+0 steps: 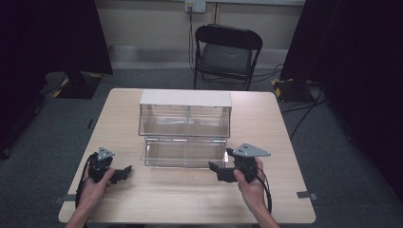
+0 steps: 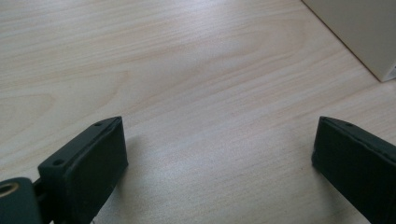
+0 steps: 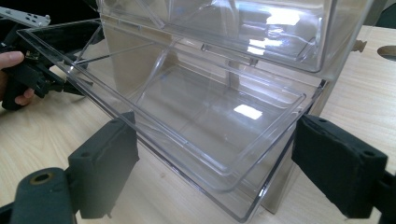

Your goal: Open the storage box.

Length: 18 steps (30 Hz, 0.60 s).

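Hand-held gripper on my right (image 1: 216, 167) gapes wide at the pulled-out clear drawer (image 1: 184, 152), gripping nothing. My left hand-held gripper (image 1: 127, 169) idles open over the counter (image 1: 190, 199); the drawer's closing remains, I judge.

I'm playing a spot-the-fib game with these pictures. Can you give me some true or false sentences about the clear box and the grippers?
1. The lower drawer of the clear box is pulled out. True.
2. The drawer has toys in it. False: it looks empty.
3. The left hand-held gripper is open over bare table. True.
4. The right hand-held gripper is clamped shut on the drawer. False: its jaws stand wide apart on either side of the drawer's corner.
5. A chair stands behind the table. True.
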Motion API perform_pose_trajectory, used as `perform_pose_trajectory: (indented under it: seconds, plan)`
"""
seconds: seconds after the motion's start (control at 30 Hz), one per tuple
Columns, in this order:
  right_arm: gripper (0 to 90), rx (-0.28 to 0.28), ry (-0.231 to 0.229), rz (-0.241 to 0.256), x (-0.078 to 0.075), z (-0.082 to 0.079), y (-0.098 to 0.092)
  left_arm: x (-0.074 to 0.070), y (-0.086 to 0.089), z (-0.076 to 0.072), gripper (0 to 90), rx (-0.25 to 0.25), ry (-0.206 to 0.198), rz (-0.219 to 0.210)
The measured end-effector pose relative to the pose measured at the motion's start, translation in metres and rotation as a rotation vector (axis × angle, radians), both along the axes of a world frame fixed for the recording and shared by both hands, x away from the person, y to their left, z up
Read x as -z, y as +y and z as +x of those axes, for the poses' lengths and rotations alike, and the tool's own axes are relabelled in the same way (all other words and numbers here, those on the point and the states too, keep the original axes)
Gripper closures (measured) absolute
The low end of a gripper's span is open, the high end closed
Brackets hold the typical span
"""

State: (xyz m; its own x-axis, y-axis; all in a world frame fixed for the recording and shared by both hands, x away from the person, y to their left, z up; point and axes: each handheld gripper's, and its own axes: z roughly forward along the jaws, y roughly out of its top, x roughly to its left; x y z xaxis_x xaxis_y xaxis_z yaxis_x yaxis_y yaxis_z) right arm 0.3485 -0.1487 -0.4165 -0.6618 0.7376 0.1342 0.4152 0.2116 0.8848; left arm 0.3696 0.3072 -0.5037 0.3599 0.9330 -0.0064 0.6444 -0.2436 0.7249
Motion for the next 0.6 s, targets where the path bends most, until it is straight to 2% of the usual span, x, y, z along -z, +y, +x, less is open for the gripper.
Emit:
perform_pose_trajectory:
  seconds: [0.6]
  plan:
    - [13.7,0.002,0.01,0.011,-0.0017,0.0025,-0.0003,0.0,0.0,0.0,2.7,0.0,0.0,0.0]
